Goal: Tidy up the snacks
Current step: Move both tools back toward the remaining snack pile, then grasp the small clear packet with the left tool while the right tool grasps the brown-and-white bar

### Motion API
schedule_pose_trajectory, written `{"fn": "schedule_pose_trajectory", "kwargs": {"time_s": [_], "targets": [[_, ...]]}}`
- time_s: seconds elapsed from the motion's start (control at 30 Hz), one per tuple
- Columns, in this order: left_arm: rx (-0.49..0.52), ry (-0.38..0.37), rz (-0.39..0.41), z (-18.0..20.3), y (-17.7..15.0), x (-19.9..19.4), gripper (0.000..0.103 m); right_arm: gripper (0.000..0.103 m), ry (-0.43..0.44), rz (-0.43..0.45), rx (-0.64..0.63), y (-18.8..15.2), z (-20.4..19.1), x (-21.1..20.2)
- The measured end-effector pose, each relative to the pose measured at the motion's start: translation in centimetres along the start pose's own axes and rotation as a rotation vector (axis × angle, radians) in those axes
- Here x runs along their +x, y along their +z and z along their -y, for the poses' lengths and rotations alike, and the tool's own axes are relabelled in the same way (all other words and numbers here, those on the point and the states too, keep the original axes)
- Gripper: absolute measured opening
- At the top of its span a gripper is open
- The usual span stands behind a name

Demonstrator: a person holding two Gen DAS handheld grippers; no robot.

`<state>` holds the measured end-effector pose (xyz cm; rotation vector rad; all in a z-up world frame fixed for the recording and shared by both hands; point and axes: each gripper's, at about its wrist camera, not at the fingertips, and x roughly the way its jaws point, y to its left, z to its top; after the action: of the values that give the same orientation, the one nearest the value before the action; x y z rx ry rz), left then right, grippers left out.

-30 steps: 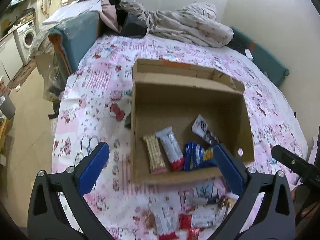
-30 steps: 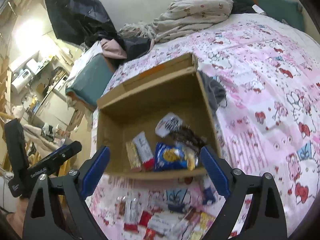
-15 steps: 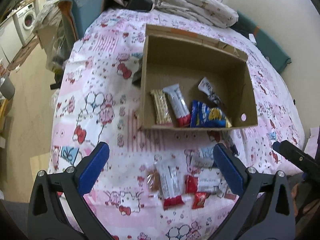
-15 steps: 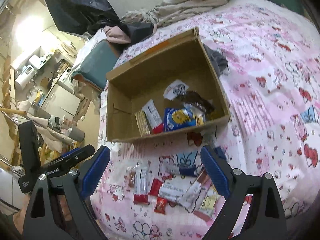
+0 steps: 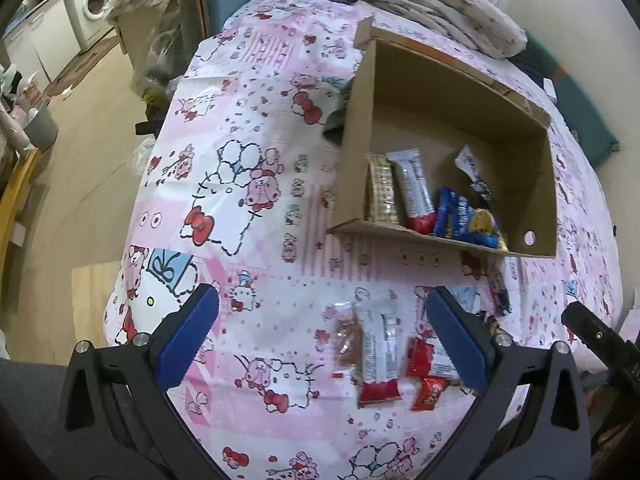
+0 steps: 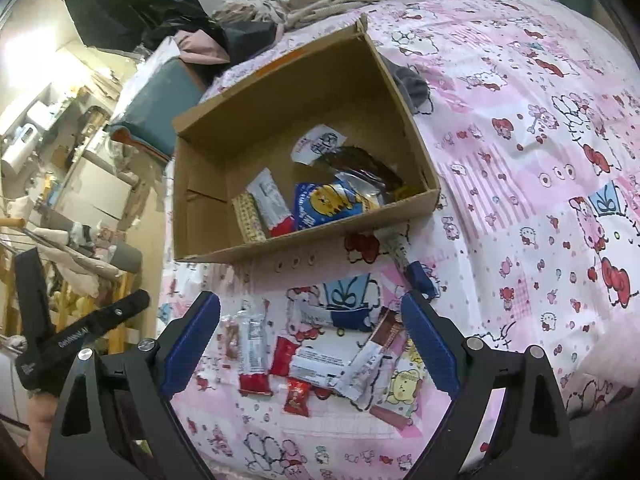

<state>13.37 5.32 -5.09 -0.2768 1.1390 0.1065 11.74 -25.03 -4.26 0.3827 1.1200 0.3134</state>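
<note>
Both the left hand-held gripper (image 5: 322, 334) and the right hand-held gripper (image 6: 310, 338) are spread wide and hold nothing above the pink cartoon-printed bed sheet (image 5: 248, 128). Several wrapped snacks (image 6: 316, 364) lie loose on the sheet just before the open brown cardboard box (image 6: 224, 120). Inside the box, a blue chip bag (image 6: 324, 206) lies beside a white-and-red bar (image 6: 270, 202).

both wrist views overlook shared cardboard box (image 5: 448, 120)
</note>
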Motion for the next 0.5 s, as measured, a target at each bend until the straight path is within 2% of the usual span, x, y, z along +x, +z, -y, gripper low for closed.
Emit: {"fn": "schedule_pose_trajectory", "kwargs": {"time_s": [0.03,0.07,0.13,0.2,0.23,0.27,0.33,0.4,0.5], "targets": [[0.004,-0.002,-0.008,-0.1,0.0,0.2,0.084,0.094,-0.006,-0.006,0.003,0.0,0.1,0.3],[0.007,-0.003,-0.026,-0.2,0.1,0.6,0.079,0.094,-0.006,-0.013,0.009,0.1,0.2,0.5],[-0.003,-0.009,-0.066,-0.5,0.1,1.4,0.079,0.094,0.001,-0.023,0.017,0.1,0.2,0.8],[-0.013,0.001,-0.104,-0.7,-0.2,2.4,0.071,0.094,0.003,-0.025,0.013,0.2,0.2,0.8],[-0.009,0.000,-0.132,-0.7,-0.5,3.0,0.059,0.094,0.002,-0.024,0.012,0.2,0.2,0.8],[-0.007,-0.006,-0.161,-0.6,-0.7,3.7,0.052,0.094,0.004,-0.025,0.014,0.2,0.2,0.8],[-0.010,-0.021,-0.215,-0.3,-1.3,5.0,0.047,0.094,0.009,-0.031,0.019,0.2,0.3,0.8],[-0.005,-0.029,-0.250,0.2,-1.8,6.0,0.046,0.094,0.007,-0.034,0.024,0.2,0.4,0.9],[0.036,-0.026,-0.290,1.5,-2.2,7.7,0.035,0.094,0.011,-0.032,0.039,0.4,0.7,0.8]]}}
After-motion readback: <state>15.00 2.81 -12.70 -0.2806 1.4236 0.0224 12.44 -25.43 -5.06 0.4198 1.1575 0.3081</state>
